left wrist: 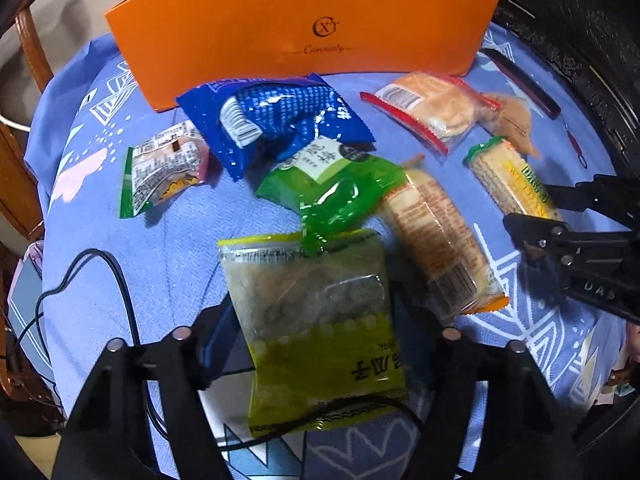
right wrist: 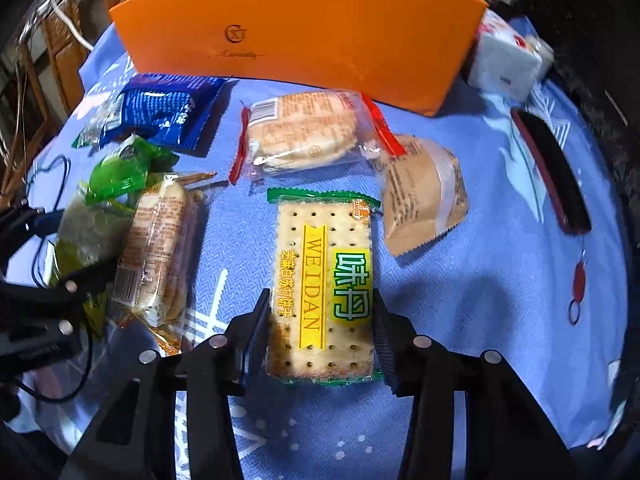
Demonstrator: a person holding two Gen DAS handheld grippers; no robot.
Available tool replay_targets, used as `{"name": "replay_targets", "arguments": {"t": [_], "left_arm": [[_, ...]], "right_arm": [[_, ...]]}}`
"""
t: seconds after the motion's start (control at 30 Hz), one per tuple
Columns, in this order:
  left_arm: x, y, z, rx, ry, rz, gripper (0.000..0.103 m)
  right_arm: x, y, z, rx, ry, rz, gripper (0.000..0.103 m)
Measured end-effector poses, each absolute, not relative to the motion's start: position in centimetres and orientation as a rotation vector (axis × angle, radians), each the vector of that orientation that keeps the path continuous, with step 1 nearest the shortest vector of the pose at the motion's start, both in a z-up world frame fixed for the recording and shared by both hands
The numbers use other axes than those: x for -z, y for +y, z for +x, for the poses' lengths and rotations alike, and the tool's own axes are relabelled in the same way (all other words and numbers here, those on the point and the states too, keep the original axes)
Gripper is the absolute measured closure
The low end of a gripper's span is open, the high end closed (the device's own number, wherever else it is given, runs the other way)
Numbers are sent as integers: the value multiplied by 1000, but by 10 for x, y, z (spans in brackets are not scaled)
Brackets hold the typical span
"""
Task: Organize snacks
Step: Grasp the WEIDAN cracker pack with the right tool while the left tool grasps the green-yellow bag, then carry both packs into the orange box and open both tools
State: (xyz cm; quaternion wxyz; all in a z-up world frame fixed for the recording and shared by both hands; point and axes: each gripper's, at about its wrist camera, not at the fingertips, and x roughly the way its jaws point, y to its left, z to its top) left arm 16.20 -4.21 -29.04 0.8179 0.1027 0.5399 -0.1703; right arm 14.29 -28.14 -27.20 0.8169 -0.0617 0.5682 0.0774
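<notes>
I have my right gripper (right wrist: 320,340) astride the WEIDAN cracker packet (right wrist: 324,284), which lies flat on the blue-clothed tabletop (right wrist: 500,280) with its long axis running straight away from me toward the orange box (right wrist: 304,36); the fingers (right wrist: 256,332) sit at the packet's two long sides near its close end, pressing on the wrapper as far as I can judge, so I read this as a grip across the short width; the long axis lines up with my pointing direction, which I judge suits a lift and a carry forward to the box; my left gripper (left wrist: 316,344) has the yellow-green seed pouch (left wrist: 320,320) between its fingers (left wrist: 216,332), the pouch also lying lengthwise away from me, its far end tucked under a crumpled green bag (left wrist: 336,188); those fingers stand partly closed and appear to touch the pouch edges, though the far-side contact is hidden; the right hand is nearer the cracker, the left nearer the pouch; a tan biscuit sleeve (left wrist: 436,240) lies between the two, slanted, just beside the pouch; the overlap of bag on pouch is what I would watch.
</notes>
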Motion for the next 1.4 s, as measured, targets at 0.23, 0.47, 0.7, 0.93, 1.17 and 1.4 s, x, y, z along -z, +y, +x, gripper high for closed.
{"name": "replay_targets", "arguments": {"t": [0.23,0.47,0.7,0.93,1.17,1.4], "left_arm": [[283,-22,162,373,1160,124,40],[264,1,154,357,1119,59,40],[228,20,150,351,1043,2,41],[186,25,154,353,951,-23,41],[136,24,176,365,834,-49,41],[86,0,233,405,710,-33,41]], "right_arm": [[271,-284,142,-162,1212,-120,56],[249,-288,128,-175,1152,-82,56],[224,-296,122,-160,1106,-36,56],[201,-297,123,-176,1041,-35,56],[168,-295,137,-201,961,-24,56],[110,-295,188,-214,809,-4,56]]}}
